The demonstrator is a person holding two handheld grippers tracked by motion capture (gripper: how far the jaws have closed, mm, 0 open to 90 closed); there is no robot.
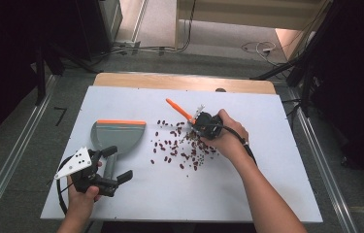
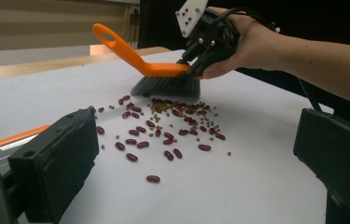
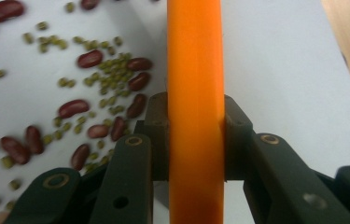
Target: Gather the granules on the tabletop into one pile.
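My right gripper (image 1: 196,125) is shut on the orange handle of a small brush (image 1: 179,109), whose grey bristles (image 2: 165,86) rest on the white board at the far edge of the spill. Red kidney beans and small green beans (image 1: 179,145) lie scattered in front of it. In the right gripper view the handle (image 3: 196,56) runs straight up between the pads of the right gripper (image 3: 196,116). My left gripper (image 1: 117,164) is open at the front left, by the handle of a grey dustpan with an orange lip (image 1: 119,136). In the left gripper view, beans (image 2: 163,130) lie beyond the left gripper (image 2: 200,154).
The white board (image 1: 267,184) lies on a wooden table whose far edge (image 1: 184,81) shows behind it. Metal rails run along both sides, and cables (image 1: 259,47) lie on the floor beyond. Bare board stretches to the right of and in front of the beans.
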